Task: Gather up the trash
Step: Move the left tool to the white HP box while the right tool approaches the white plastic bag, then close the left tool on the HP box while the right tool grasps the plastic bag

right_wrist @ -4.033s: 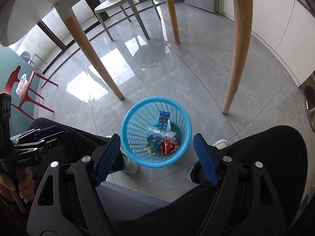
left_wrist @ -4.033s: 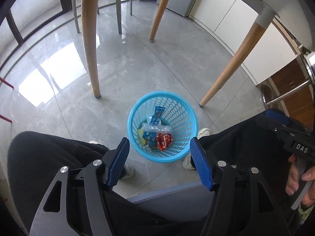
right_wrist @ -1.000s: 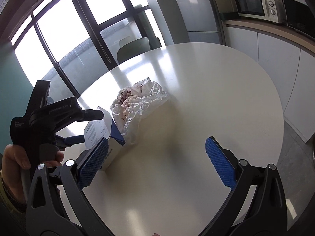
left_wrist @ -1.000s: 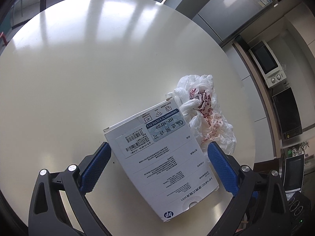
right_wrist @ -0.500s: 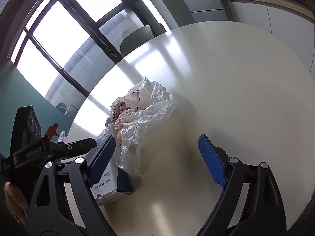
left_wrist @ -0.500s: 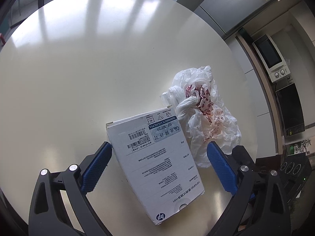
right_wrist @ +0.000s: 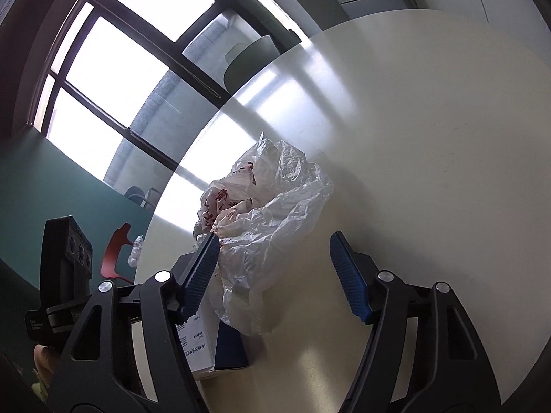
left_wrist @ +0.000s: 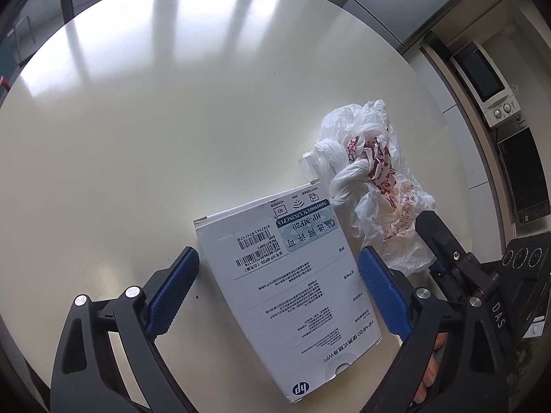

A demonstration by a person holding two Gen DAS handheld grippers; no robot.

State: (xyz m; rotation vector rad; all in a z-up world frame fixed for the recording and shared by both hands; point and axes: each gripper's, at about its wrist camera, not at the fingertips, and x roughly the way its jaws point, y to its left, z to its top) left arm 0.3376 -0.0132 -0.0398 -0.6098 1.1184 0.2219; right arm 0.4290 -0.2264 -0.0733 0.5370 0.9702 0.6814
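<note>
A white HP box (left_wrist: pixel 292 296) lies flat on the round white table (left_wrist: pixel 155 120). My left gripper (left_wrist: pixel 277 292) is open, with its blue fingers on either side of the box and a gap on each side. A crumpled white plastic bag with red print (left_wrist: pixel 375 186) lies just right of the box. In the right wrist view the bag (right_wrist: pixel 265 230) sits between the open fingers of my right gripper (right_wrist: pixel 272 275), with the left pad close to it. The box (right_wrist: pixel 206 347) shows below the bag, partly hidden by my left finger.
The table edge (right_wrist: pixel 516 344) curves near on the right. A microwave (left_wrist: pixel 482 79) and cabinets stand beyond the table. Large windows (right_wrist: pixel 113 69), a grey chair (right_wrist: pixel 251 58) and a red chair (right_wrist: pixel 115 251) are on the far side.
Four seconds ago both grippers looked down at a blue bin of trash on the floor. Now both are over the table. My right gripper has moved in around the bag, my left closer around the box.
</note>
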